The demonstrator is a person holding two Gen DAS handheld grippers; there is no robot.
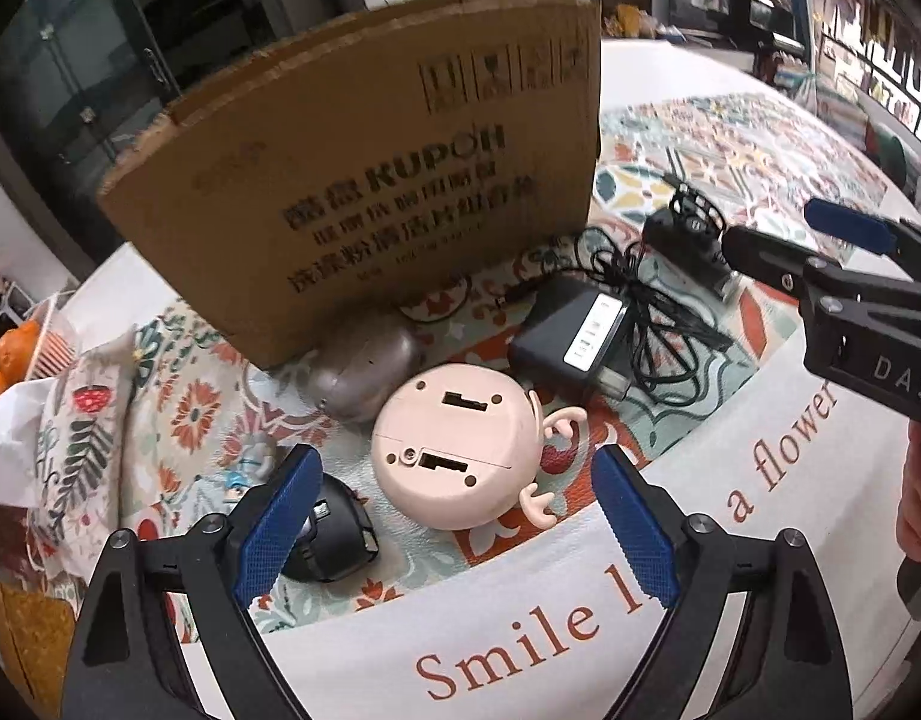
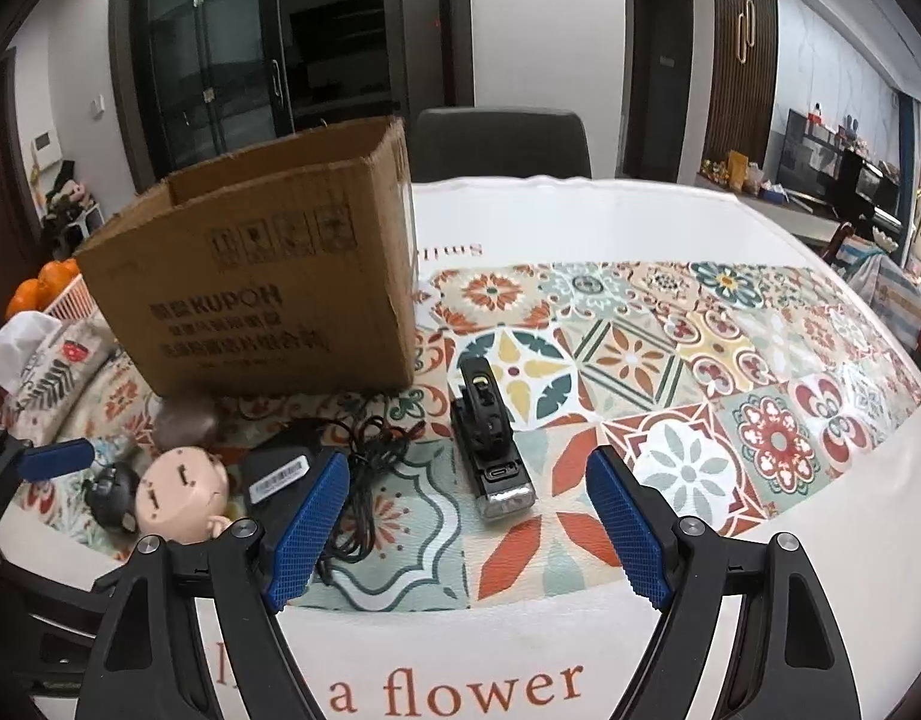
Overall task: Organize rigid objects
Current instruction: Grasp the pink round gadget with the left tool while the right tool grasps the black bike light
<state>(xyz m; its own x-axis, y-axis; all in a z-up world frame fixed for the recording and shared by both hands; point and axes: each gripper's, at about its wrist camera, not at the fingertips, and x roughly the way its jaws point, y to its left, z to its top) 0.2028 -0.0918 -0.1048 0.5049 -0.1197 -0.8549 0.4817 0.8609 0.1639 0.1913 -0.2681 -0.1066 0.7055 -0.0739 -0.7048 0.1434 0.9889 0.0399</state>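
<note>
Toy [image 1: 454, 450] before box [image 1: 364, 180] (charger [image 1: 571, 330] rightward)

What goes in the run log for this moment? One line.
left claw: open, over pink toy | right claw: open, before black flashlight | cardboard box: upright

Both cameras ride the grippers, looking steeply down and forward over the table's near edge. The left view sits close above the pink toy [image 1: 454, 450]; the right looks farther right. Both share the cardboard box [image 2: 262, 276] (far left).
</note>
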